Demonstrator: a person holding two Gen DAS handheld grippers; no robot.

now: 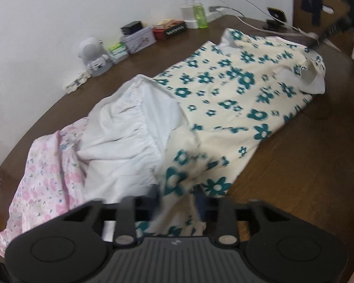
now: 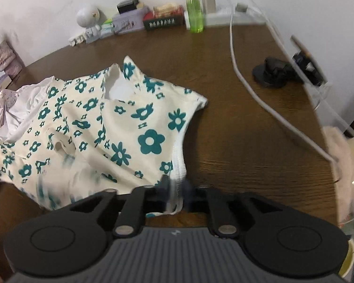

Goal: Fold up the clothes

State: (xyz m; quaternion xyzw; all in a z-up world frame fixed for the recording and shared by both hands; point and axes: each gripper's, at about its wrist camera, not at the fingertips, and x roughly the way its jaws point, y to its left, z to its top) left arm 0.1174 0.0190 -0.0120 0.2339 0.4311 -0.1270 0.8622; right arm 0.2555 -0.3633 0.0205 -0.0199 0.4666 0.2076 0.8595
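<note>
Brown table (image 2: 236, 141) | green-liquid bottle (image 2: 194, 15) by wall | left gripper (image 1: 177, 194), right gripper (image 2: 174, 188) both clenching floral garment (image 1: 236, 89)

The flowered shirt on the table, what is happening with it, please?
A person is folding the cream shirt with teal flowers on the brown table, using two hand-held grippers. The left gripper pinches its lower edge, and the right gripper pinches a white ribbed edge. A white garment and a pink floral one lie beside it.

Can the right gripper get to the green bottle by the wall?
Probably not right now. The right gripper is shut on the flowered dress, so it would need to let go first. The brown table toward the green bottle looks bare.
</note>
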